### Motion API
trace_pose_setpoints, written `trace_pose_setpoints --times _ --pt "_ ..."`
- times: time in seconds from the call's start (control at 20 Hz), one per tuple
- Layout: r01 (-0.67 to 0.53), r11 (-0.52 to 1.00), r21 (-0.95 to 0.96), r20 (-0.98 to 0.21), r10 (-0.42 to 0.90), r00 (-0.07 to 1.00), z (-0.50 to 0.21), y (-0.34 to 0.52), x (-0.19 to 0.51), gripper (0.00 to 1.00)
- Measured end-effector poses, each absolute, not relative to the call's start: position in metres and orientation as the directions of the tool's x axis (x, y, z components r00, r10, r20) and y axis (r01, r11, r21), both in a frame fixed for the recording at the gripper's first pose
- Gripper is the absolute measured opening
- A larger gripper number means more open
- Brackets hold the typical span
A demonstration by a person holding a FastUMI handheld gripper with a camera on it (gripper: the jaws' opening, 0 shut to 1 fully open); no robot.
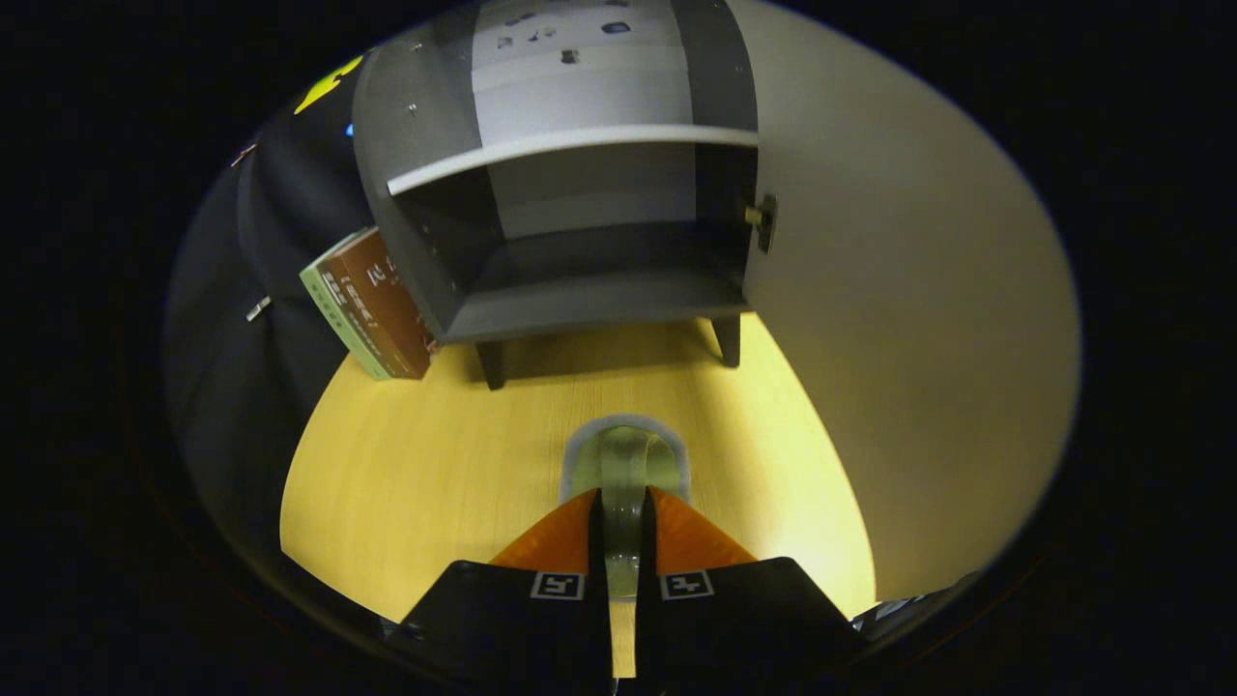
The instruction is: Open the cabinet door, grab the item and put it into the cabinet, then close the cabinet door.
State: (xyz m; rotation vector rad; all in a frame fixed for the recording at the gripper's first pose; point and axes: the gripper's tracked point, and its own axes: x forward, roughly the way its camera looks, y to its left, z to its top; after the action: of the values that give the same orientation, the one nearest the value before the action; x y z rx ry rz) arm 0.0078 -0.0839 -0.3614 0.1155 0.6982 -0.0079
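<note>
At the bottom centre, the claw (623, 527) is nearly closed, both fingers pressing on the sides of a clear glass item (624, 464) that stands up between them over the yellow bench (425, 474). In the upper middle, beyond the fingers, the grey cabinet (570, 232) stands open, its door (899, 319) swung to the right. A book (372, 304) leans at the cabinet's left.

Grey cabinet (580, 232) stands open (door (899, 290) swung right); clear cup (626, 464) in claw (623, 522).
</note>
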Motion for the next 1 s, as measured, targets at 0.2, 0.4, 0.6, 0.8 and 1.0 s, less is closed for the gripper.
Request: trace_pose_setpoints --times 0.2,0.4,0.6,0.8,1.0 --pt "0.020 0.991 0.134 -0.584 0.062 0.809 -0.292 -0.073 0.029 0.13" --pt "0.005 0.989 0.149 -0.545 0.078 0.835 -0.227 -0.062 0.061 0.14" --pt "0.000 0.987 0.163 -0.532 0.088 0.842 -0.182 -0.046 0.111 0.13" --pt "0.026 0.985 0.170 -0.517 0.066 0.853 -0.160 -0.041 0.166 0.13" --pt "0.059 0.984 0.169 -0.535 0.041 0.844 -0.150 -0.039 0.217 0.13"
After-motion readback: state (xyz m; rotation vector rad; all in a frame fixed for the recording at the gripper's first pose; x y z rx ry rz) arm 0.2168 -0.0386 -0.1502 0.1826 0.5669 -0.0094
